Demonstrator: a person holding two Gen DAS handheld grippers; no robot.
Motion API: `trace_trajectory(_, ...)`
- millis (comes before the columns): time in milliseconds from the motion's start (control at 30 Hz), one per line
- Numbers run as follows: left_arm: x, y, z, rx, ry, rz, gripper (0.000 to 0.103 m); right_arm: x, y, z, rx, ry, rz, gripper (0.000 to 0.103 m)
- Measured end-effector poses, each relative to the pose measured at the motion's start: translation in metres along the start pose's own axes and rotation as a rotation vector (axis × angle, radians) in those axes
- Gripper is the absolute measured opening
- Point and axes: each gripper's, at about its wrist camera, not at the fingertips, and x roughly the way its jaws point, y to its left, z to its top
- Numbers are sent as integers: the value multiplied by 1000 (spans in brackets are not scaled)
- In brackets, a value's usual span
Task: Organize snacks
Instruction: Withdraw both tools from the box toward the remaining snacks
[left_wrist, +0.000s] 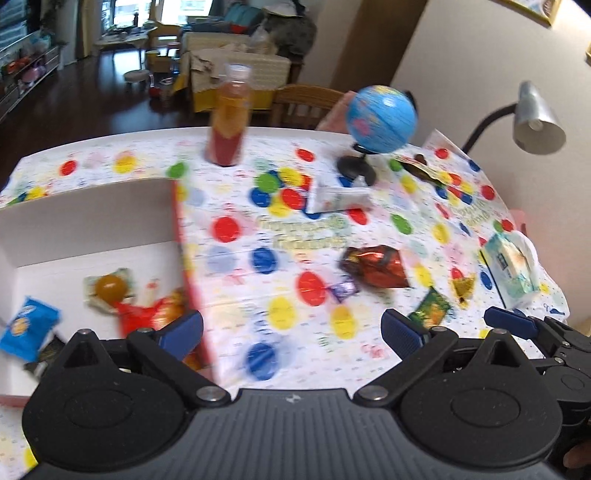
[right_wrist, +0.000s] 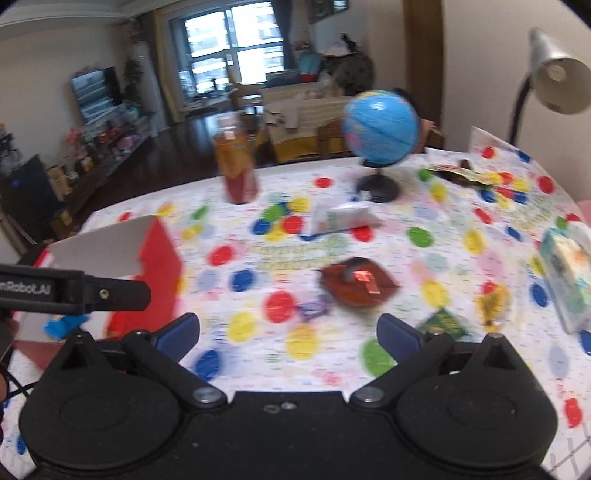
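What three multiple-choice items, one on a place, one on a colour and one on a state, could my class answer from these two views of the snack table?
1. Where is the blue snack packet?
A. In the box
B. Beside the globe
C. Under the lamp

2. What colour is the globe?
A. Red
B. Blue
C. Green

3. How do the left tongs stand?
A. Shut on a snack
B. Shut on nothing
C. Open, holding nothing

Answers:
1. A, the left view shows it on the box floor, near the left wall.
2. B, both views show a blue ball on a black stand.
3. C, the pads stand wide apart with only the tablecloth between them.
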Motion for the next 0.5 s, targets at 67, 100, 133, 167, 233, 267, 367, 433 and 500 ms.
trace_trajectory(67, 10, -16, 1, 21, 5, 1, 103, 2, -19, 0, 23, 12, -17, 103)
trace_trajectory(100, 16, -25, 3, 34, 6, 3, 103, 3, -29, -1, 37, 20, -27, 102)
trace_trajectory(133, 21, -32, 4, 46, 8, 5, 103, 5, -38, -1, 52, 26, -32, 102)
trace_trajectory(167, 26, -39, 6, 58, 11, 8, 103, 6, -47, -2, 66, 31, -38, 102)
trace_trajectory(233, 37, -53, 8, 82, 15, 18, 103, 10, -63, -3, 85, 40, -54, 101)
trace_trajectory(267, 41, -59, 9, 91, 11, 25, 103, 12, -70, -4, 91, 43, -62, 100)
trace_trajectory(367, 56, -76, 14, 119, 9, 34, 103, 18, -91, -7, 115, 51, -93, 98)
trace_trajectory(433, 69, -86, 18, 135, 17, 36, 103, 25, -104, -9, 131, 61, -113, 97)
trace_trajectory(500, 81, -94, 22, 155, 25, 32, 103, 32, -117, -11, 146, 68, -126, 94)
